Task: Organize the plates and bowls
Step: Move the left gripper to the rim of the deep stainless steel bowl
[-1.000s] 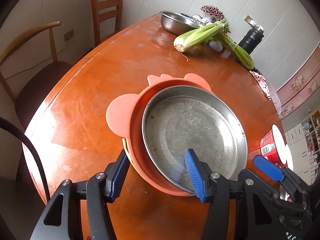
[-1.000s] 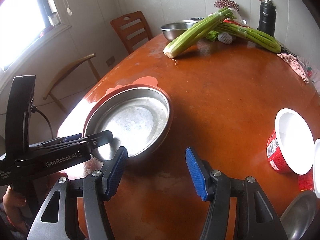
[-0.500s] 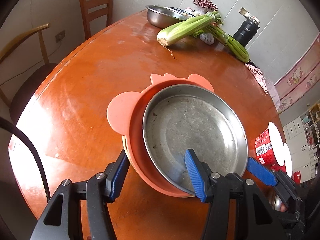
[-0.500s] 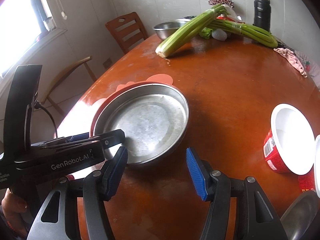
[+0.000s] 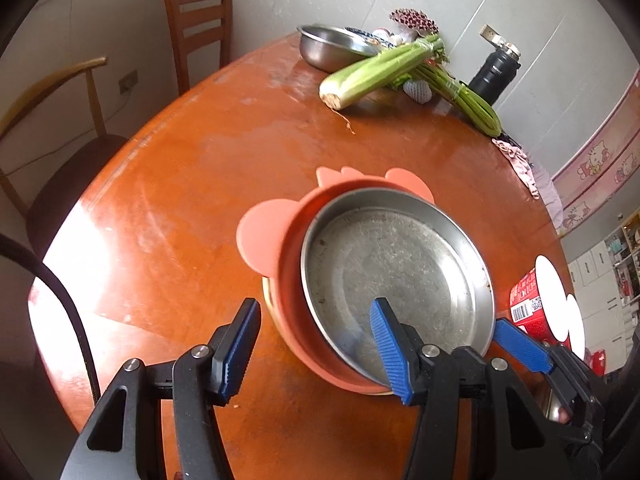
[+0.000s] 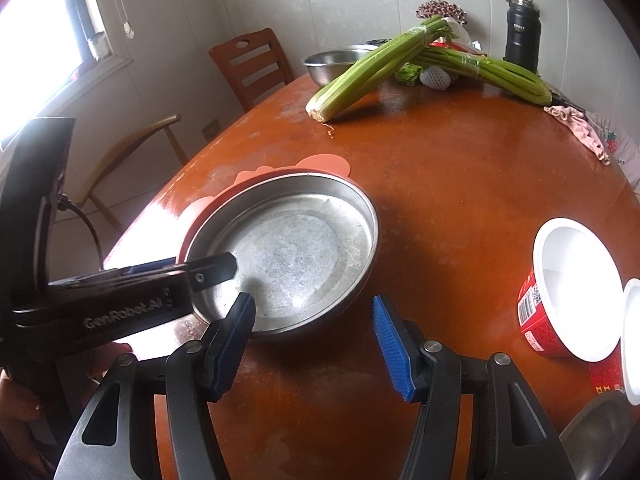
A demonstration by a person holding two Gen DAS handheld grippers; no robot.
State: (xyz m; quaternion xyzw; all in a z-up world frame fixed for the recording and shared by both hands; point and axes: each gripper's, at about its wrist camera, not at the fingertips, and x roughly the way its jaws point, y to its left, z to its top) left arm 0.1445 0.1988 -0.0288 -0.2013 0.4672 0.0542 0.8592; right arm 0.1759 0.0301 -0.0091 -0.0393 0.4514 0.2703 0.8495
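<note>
Here my left claw point(image 5: 316, 348) stands spread wide, its blue pads point(image 5: 390, 350) apart, straddling the near rim of the stack: one pad reaches over the inside of the steel plate point(image 5: 394, 276), the other hangs outside the pink bowl point(image 5: 294, 280) at about eight o'clock from it. I cannot tell whether either pad touches. My right claw point(image 6: 314, 344) is spread as well, holding nothing, poised over bare table point(image 6: 460, 184) just beside the plate's near edge.

The steel plate sits nested in the pink bowl, whose flat ear tabs stick out at nine and twelve o'clock. A yellowish rim of another dish shows just under the bowl at seven o'clock. The stack rests on the round orange-brown table, toward my side.

At three o'clock from the stack stands a red cup with a white inside point(image 6: 568, 292), well apart from it, with a second white rim at its right, cut by the frame. At twelve o'clock, on the far side, lie two celery bunches point(image 5: 384, 70) crossed, one leaning on a steel basin point(image 5: 324, 48), with a black flask point(image 5: 496, 76) near them and a pink cloth point(image 6: 576, 124) at the table edge, about two o'clock.
</note>
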